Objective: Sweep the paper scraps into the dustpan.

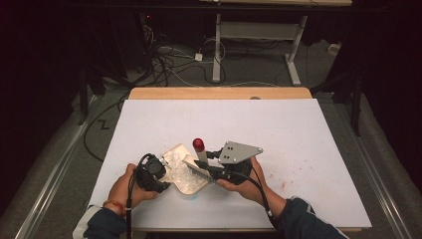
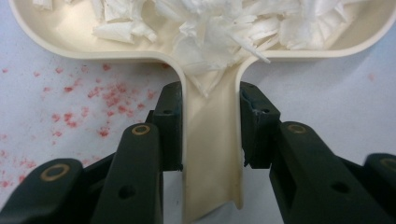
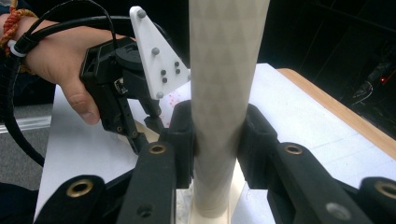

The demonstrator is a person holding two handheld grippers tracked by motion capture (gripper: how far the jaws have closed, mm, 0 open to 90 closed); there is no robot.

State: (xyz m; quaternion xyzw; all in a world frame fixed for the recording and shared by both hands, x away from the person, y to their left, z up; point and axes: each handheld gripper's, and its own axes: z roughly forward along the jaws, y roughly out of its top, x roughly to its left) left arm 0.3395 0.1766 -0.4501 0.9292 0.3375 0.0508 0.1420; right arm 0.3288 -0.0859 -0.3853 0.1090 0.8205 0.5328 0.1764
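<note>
A big white table (image 1: pixel 308 149) is sitting under the person's hands, and small red specks (image 2: pixel 93 100) are dotting it near the work. No writing or brand name is showing on anything here.

A cream dustpan (image 1: pixel 180 165) is lying on the table near the front edge, between the two hands. It is holding a heap of torn white paper scraps (image 2: pixel 219 28). Its flat handle (image 2: pixel 212 149) is pointing back toward the left gripper (image 2: pixel 211 128), and the two black jaws are squeezing that handle from both sides, so this gripper is gripping the dustpan.

A brush (image 1: pixel 199 167) is leaning over the pan. Its pale handle (image 3: pixel 224 84) is covered in a small diamond pattern and has a dark red tip (image 1: pixel 198 144) sticking up. Its bristles are reaching down into the paper scraps. The right gripper (image 3: pixel 219 135) is pinching this handle tight between its jaws, with the grey three-cornered plate (image 1: pixel 240 152) sitting on top of it.

In the right gripper view, the left hand (image 3: pixel 60 60) is wearing a red and orange string band (image 3: pixel 10 23) on the wrist.
</note>
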